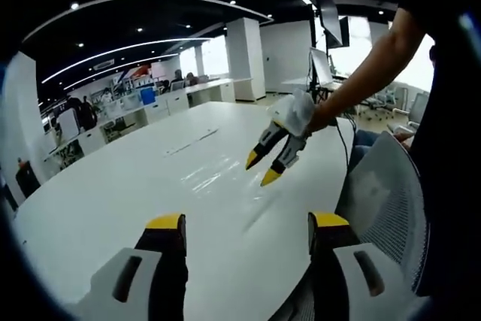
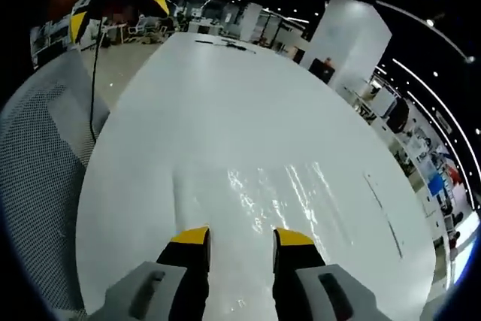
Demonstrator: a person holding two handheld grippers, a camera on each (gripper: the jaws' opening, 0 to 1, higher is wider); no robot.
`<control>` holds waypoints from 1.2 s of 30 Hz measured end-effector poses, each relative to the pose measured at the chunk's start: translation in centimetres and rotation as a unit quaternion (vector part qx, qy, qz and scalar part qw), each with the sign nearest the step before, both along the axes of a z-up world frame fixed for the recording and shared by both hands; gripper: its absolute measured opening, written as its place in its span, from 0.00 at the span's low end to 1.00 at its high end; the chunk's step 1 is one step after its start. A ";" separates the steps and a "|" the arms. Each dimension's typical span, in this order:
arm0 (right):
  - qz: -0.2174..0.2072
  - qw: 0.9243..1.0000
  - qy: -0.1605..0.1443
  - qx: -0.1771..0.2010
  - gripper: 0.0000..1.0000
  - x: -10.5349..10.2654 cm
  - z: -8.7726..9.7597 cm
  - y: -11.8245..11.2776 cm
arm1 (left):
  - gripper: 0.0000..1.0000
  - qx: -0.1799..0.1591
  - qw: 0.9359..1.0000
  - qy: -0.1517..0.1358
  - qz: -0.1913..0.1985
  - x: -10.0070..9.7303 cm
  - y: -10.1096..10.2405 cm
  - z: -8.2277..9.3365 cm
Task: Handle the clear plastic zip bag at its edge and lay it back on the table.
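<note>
A: Left gripper view: left gripper (image 1: 246,232) wide open over the table (image 1: 98,201), empty. The bag (image 1: 214,174) lies flat beyond it, right gripper (image 1: 264,168) hovering over the bag's near side, tips slightly parted.

B: Right gripper view: right gripper (image 2: 239,240) narrowly open, empty, bag (image 2: 278,193) just ahead. Best to drop low and pinch only the edge.

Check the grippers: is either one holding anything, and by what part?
Nothing held. Left gripper and right gripper are both open and empty; the clear zip bag lies flat on the white table, just ahead of the right gripper's tips.
</note>
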State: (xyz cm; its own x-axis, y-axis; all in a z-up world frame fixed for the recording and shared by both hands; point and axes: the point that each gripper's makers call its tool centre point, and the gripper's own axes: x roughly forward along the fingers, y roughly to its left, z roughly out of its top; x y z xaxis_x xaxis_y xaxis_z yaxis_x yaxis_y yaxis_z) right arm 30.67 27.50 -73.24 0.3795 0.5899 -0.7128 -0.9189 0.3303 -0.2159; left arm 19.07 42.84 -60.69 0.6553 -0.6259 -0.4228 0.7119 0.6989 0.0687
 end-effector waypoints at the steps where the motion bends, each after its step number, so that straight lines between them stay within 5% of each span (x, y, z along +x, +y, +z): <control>1: -0.009 1.000 0.003 0.010 0.32 0.1 0.1 0.0 | 0.65 0.002 1.000 -0.001 0.000 0.1 0.0 0.0; 11: -0.115 0.988 0.021 0.102 0.46 0.0 2.7 -1.9 | 0.68 0.005 1.000 -0.004 -0.010 0.5 -0.7 -0.3; 23: -0.170 0.974 0.012 0.150 0.68 -1.7 6.0 -3.8 | 0.74 -0.002 1.000 -0.005 -0.016 0.9 -1.6 -0.7; 28: -0.219 0.959 0.005 0.178 0.70 -3.3 6.9 -5.5 | 0.76 -0.001 1.000 -0.002 -0.016 0.8 -1.7 -1.0; 34: -0.243 0.953 -0.002 0.181 0.77 -5.7 7.1 -8.1 | 0.78 -0.004 1.000 -0.003 -0.012 0.9 -1.9 -1.0; 36: -0.264 0.942 0.003 0.206 0.78 -6.5 7.5 -8.9 | 0.80 -0.006 1.000 -0.008 -0.010 1.0 -2.0 -0.9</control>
